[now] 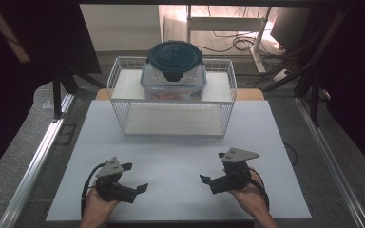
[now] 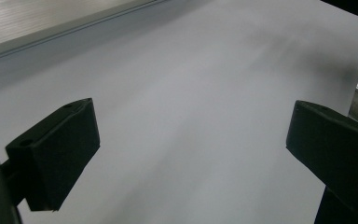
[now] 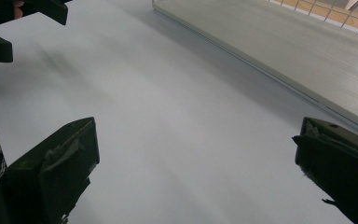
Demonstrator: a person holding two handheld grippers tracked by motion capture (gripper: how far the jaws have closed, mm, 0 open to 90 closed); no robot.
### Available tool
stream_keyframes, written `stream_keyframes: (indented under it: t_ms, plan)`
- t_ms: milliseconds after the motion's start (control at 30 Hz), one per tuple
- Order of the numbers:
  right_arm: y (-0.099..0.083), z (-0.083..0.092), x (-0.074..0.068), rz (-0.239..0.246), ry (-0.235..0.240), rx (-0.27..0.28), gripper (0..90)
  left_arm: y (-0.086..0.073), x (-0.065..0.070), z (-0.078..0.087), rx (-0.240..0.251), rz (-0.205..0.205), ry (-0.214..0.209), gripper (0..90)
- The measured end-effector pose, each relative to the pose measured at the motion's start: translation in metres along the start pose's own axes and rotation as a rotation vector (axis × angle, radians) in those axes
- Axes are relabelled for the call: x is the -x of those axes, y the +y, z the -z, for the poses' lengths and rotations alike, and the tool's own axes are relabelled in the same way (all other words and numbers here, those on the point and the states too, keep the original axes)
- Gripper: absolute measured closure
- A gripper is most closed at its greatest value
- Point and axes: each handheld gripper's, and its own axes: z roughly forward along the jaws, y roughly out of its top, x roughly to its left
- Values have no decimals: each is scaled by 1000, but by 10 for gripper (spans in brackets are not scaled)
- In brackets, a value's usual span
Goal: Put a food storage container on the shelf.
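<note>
A clear plastic container (image 1: 173,78) with a dark round lid (image 1: 174,54) stands on the raised back shelf of a white wire basket (image 1: 119,90); something orange shows through its lower wall. My left gripper (image 1: 135,177) rests low over the white board (image 1: 180,156) at the front left, open and pointing right, with nothing between its fingers. My right gripper (image 1: 213,167) is at the front right, open and pointing left, also holding nothing. In the left gripper view (image 2: 191,135) and the right gripper view (image 3: 196,154) the jaws stand wide apart over bare board.
The basket's pale lower floor (image 3: 284,42) lies beyond the right gripper's jaws, and the left gripper (image 3: 9,18) shows at that view's top left. Metal rails (image 1: 38,156) run along both table sides. Cables and a desk frame (image 1: 228,23) lie behind the basket.
</note>
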Motion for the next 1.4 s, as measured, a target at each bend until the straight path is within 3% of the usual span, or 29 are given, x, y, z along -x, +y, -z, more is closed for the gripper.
stream_keyframes:
  t_ms: [367, 967, 1400]
  plan:
    - [-14, 11, 0, -22, -20, 16, 0, -15, 2, 9, -31, 1, 38, 24]
    - [-44, 21, 5, -33, -93, -1, 0, -34, 1, 21, -79, 6, 108, 27]
    - [-60, 20, 5, -33, -122, -51, 0, -47, 1, 20, -127, 26, 116, 28]
